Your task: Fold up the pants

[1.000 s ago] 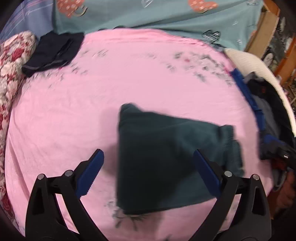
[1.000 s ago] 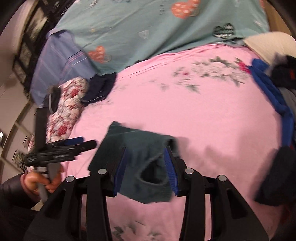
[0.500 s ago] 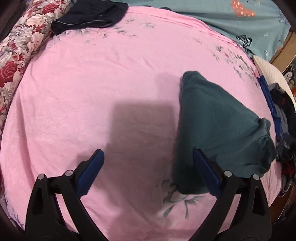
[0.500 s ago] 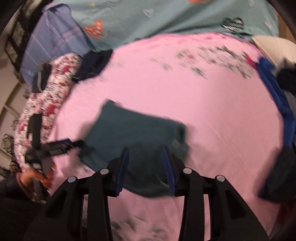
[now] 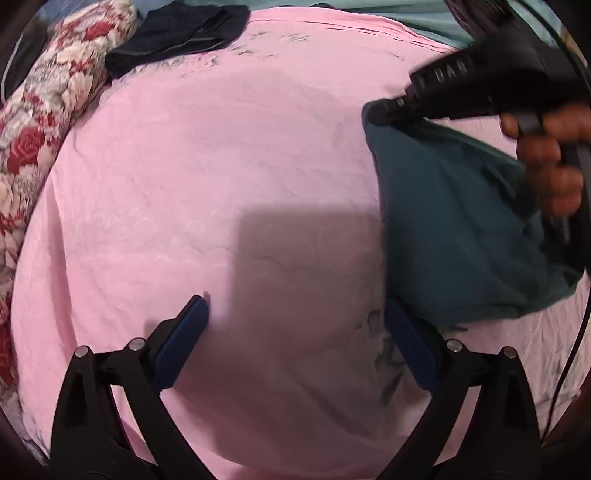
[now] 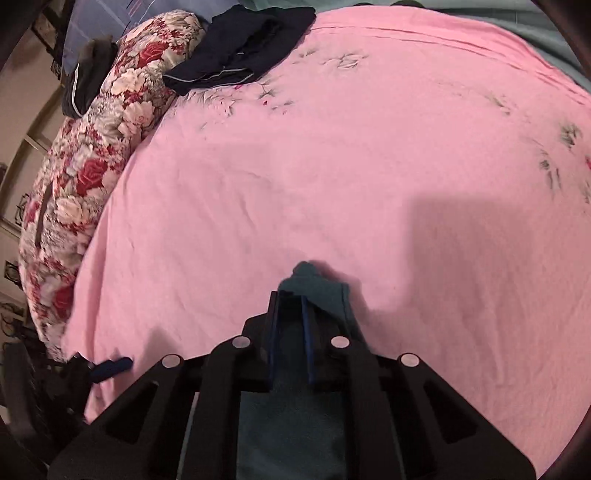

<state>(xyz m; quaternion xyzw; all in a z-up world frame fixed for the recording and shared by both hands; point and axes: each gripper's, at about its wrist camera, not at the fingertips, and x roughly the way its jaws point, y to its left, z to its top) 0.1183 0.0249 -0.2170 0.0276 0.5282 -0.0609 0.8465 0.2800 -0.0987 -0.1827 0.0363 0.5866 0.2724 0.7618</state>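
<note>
Jaws of the right gripper (image 6: 291, 306) are being clamped on the pants (image 5: 461, 236). Left gripper (image 5: 295, 332) jaws are being held wide apart over the pink sheet (image 5: 221, 166).

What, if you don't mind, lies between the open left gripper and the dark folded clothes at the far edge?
In the left wrist view, only bare pink sheet lies between the left gripper and the dark folded clothes.

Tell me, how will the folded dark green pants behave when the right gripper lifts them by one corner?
The folded dark green pants look soft, so they will probably hang limp and may unfold. The right gripper is shut on one corner only; the rest lies loose on the pink bedsheet and will likely drag. They seem light, unlikely to slip out.
</note>
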